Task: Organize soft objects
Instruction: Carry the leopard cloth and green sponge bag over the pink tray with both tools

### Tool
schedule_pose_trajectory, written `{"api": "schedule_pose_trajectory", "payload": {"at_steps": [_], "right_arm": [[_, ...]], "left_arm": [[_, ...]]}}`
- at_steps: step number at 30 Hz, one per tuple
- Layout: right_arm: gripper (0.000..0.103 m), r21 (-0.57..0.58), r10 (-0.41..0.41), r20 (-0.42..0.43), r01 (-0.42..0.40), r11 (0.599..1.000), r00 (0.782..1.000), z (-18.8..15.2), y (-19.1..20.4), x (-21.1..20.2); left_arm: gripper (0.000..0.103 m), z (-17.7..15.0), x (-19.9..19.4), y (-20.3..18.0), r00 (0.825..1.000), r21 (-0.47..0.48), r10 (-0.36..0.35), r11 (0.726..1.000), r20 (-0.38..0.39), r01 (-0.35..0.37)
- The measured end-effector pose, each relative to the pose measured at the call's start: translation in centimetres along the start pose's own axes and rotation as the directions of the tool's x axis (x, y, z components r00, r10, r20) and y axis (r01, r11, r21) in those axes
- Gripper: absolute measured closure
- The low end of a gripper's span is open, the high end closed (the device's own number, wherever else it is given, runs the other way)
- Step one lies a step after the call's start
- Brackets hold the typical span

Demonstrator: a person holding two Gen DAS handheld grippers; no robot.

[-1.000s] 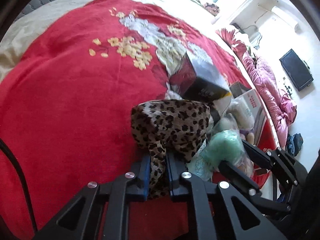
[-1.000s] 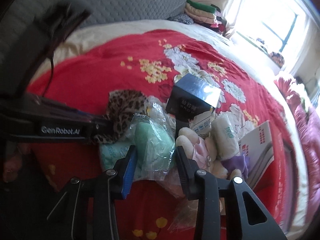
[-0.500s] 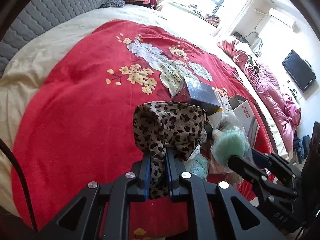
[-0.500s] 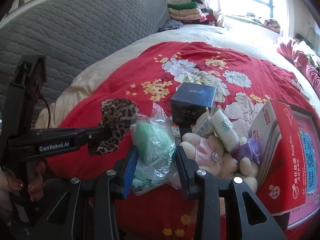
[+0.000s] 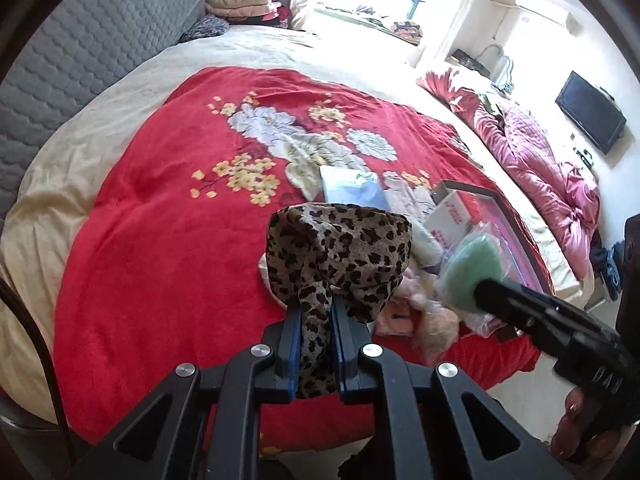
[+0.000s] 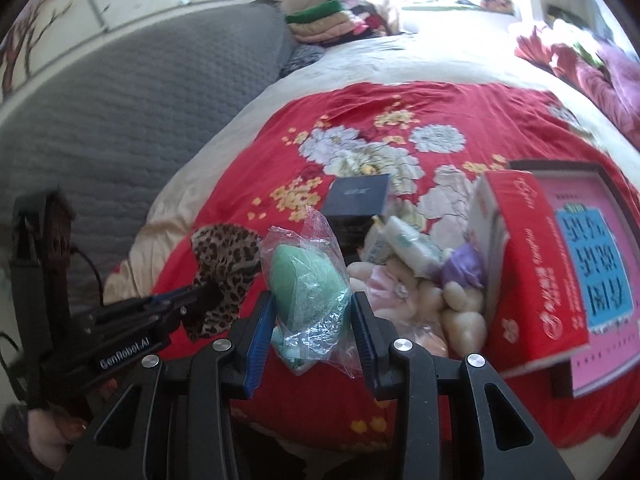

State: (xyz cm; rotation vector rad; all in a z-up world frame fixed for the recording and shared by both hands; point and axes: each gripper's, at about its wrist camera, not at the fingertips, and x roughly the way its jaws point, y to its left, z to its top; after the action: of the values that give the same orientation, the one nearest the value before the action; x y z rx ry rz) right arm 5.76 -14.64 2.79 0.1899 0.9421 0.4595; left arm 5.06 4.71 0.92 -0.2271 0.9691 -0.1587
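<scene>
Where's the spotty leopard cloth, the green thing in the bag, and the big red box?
Leopard cloth [image 5: 340, 248], left wrist view, its bunched top.
Green thing [image 6: 306, 276], right wrist view, its middle, seen through the clear bag.
Red box [image 6: 532, 256], right wrist view, its red side.

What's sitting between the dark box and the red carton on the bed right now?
In the right wrist view, white wrapped packs and a purple soft item lie between the dark box and the red carton.
</scene>
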Motion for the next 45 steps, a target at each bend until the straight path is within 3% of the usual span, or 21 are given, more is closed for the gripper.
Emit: {"api": "schedule_pose_trajectory", "payload": {"at_steps": [14, 20, 27, 35, 45], "right_arm": [[0.063, 0.215, -0.098, 0.147, 0.065, 0.974, 0.984, 0.9, -7.6, -10.4], [0.063, 0.314, -0.145, 0.199, 0.077, 0.946, 0.969, 0.3, -12.0, -14.2], [0.063, 0.393, -0.252, 0.232, 0.147, 0.908, 0.940, -0.6, -16.9, -17.5], [0.063, 0.470, -0.365, 0.190, 0.242, 0.849, 0.911, -1.7, -22.4, -18.1], [0.063, 0.494, -0.396, 0.091, 0.304, 0.815, 0.914, -2.7, -27.7, -14.0]], "left_arm": [[0.089, 1.9, -2.6, -10.1, 0.998, 0.147, -0.060, 0.987, 0.012, 0.058], [0.089, 2.3, -2.2, -15.1, 0.994, 0.192, -0.110, 0.975, -0.019, 0.112], [0.089, 2.2, -0.5, -20.7, 0.990, 0.274, -0.131, 0.951, -0.059, 0.143], [0.089, 1.8, 3.4, -27.2, 0.980, 0.357, -0.146, 0.915, -0.134, 0.186], [0.089, 0.4, 10.2, -32.1, 0.967, 0.433, -0.095, 0.881, -0.239, 0.193]]}}
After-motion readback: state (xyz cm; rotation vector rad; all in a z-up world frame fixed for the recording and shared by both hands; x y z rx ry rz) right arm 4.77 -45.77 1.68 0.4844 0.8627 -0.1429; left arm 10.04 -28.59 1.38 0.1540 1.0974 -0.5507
